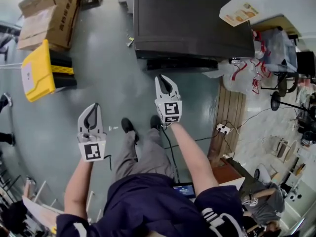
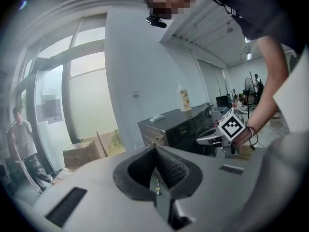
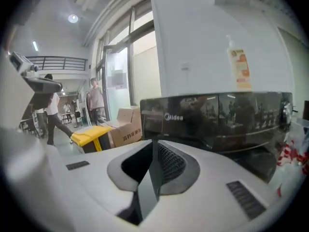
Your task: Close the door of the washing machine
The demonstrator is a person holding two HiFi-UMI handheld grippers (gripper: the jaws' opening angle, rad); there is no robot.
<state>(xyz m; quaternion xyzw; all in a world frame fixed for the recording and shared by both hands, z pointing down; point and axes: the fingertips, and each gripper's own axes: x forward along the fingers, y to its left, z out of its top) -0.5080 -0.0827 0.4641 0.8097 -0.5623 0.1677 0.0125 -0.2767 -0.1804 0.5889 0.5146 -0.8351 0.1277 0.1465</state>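
As the left gripper point(image 1: 93, 113) and right gripper point(image 1: 165, 85) are held up, jaws pressed together on nothing, the dark grey boxy metal washing machine point(image 1: 192, 19) stands just ahead. Nothing is seen swung open on it, so closing is judged done, with only withdrawal called for.

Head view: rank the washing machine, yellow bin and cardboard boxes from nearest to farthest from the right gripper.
1. The washing machine, straight ahead of the right gripper.
2. The yellow bin, on the floor well to the left.
3. The cardboard boxes, far left, beyond the bin.
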